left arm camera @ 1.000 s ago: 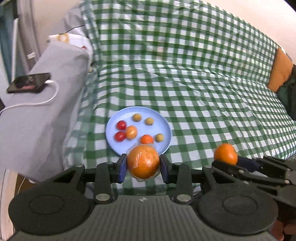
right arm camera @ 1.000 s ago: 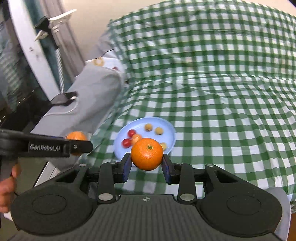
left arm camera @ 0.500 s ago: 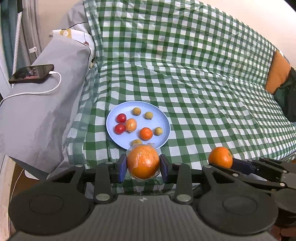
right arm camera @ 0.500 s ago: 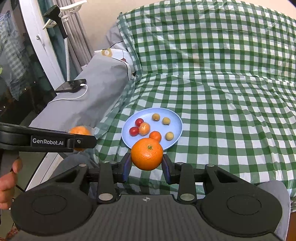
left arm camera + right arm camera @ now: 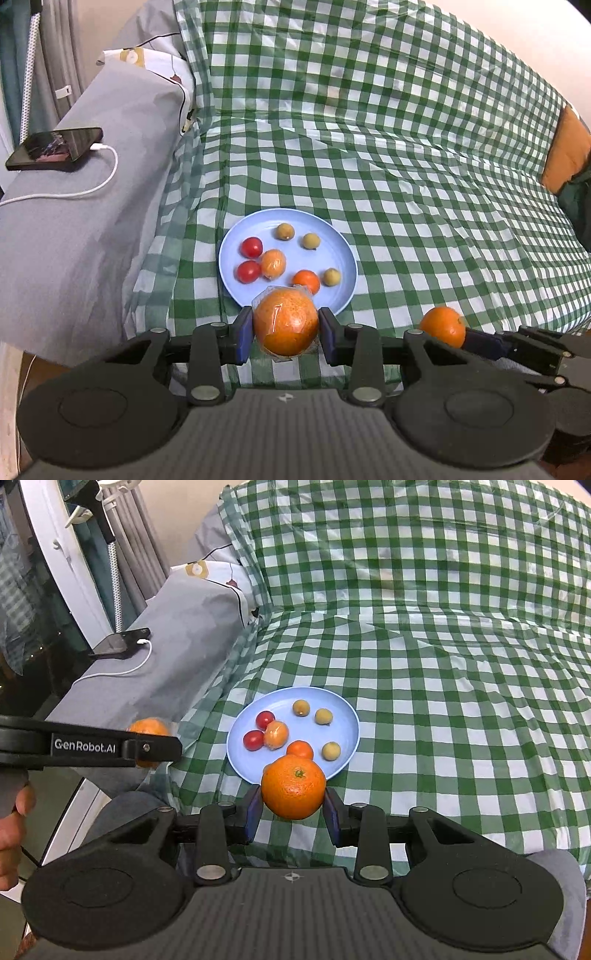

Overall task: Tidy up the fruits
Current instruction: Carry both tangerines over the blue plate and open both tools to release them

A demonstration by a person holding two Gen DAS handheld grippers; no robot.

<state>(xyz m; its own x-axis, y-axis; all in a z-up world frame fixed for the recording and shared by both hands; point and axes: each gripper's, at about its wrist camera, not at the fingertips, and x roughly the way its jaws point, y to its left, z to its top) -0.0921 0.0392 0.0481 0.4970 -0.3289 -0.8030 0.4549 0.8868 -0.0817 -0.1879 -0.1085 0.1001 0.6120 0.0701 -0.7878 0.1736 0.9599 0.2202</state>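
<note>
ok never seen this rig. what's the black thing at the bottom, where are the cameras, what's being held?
No robot arm here: a person holds a two-finger claw in each hand, with a fisheye camera on each looking forward along the fingers. The black shape at the bottom is the claw's own body.

In the left wrist view, the left claw is shut on a plastic-wrapped orange. In the right wrist view, the right claw is shut on a bare orange.

Ahead, on a green checked cloth, sits a blue plate with seven small fruits: red, orange and yellowish. A phone charges on the grey surface to the left.
</note>
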